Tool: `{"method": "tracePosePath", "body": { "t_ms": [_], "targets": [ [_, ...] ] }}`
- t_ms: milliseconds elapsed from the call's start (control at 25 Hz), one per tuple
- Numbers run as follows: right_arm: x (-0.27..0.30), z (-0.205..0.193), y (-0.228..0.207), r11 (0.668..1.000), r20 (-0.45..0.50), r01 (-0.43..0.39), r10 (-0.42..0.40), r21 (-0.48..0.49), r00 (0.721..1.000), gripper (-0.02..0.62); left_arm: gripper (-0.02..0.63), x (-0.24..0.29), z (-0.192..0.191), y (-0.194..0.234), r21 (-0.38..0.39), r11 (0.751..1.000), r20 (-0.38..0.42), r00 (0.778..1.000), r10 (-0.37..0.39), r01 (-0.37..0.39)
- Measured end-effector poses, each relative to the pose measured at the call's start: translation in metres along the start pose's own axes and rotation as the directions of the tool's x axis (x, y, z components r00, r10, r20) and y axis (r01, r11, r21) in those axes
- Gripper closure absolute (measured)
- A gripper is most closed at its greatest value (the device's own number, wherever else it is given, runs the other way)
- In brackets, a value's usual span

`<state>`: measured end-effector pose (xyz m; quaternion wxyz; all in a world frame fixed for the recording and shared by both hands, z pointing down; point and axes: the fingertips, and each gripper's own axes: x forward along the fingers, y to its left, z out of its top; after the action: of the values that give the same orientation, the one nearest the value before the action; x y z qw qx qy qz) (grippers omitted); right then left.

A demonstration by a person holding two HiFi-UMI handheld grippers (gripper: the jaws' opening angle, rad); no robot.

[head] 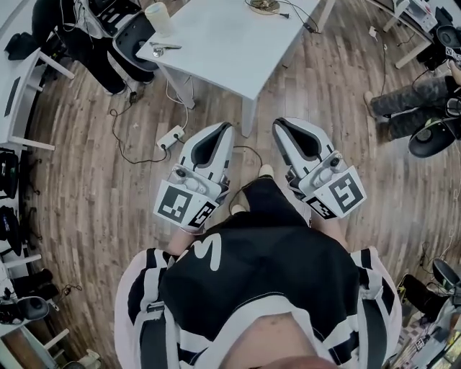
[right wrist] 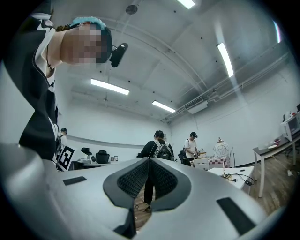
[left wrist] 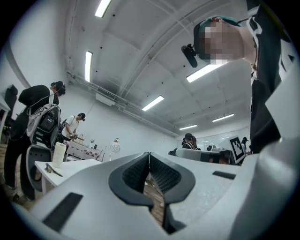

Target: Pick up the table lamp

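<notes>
While the person stands over the wooden floor [head: 94, 187], both claws are held close in front of the body, side by side, pointing toward the white table [head: 238, 43].

- Left claw [head: 222, 130]: jaws together, tips meeting, nothing between them. Its own view shows only floor through the gap below the pads.
- Right claw [head: 282, 125]: jaws together as well, empty.
- Table lamp [head: 263, 6]: on the far part of the table, well apart from both claws. Only its round base and cord show, cut off by the top edge of the head view.
- Also on the table: a white roll [head: 160, 18] standing at the near left corner, and a small metal tool [head: 163, 49] lying just beside it.
- Power strip [head: 171, 137] with its cable lies on the floor near the table leg.
- Other people stand in the background of both gripper views.
</notes>
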<state>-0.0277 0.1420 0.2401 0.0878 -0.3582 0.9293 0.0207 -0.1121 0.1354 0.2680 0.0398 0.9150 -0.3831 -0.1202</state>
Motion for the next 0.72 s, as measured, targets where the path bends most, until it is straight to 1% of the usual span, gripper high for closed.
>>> {"method": "tracePosePath", "body": {
  "t_ms": [120,240,360,520,720],
  "targets": [
    [0.011,0.0,-0.024,1.0,0.017,-0.01,0.01,0.002,1.0,0.569,0.6,0.016,-0.002,0.017,0.022,0.999,0.0,1.0,0.03,-0.03],
    [0.022,0.008,-0.057,1.0,0.03,-0.022,0.022,0.007,0.999,0.569,0.6,0.044,0.003,0.029,0.041,0.998,-0.002,0.999,0.044,-0.044],
    [0.031,0.016,-0.09,0.999,0.034,-0.035,0.035,0.001,0.999,0.569,0.6,0.075,0.011,0.039,0.069,0.996,0.01,0.998,0.058,-0.058],
    [0.036,0.02,-0.133,0.999,0.05,-0.037,0.037,0.0,0.998,0.569,0.6,0.112,0.019,0.057,0.084,0.993,0.036,0.997,0.075,-0.077],
    [0.04,0.02,-0.175,0.998,0.054,-0.064,0.063,0.012,0.997,0.569,0.6,0.14,0.024,0.066,0.122,0.983,0.063,0.989,0.131,-0.138]
  ]
}}
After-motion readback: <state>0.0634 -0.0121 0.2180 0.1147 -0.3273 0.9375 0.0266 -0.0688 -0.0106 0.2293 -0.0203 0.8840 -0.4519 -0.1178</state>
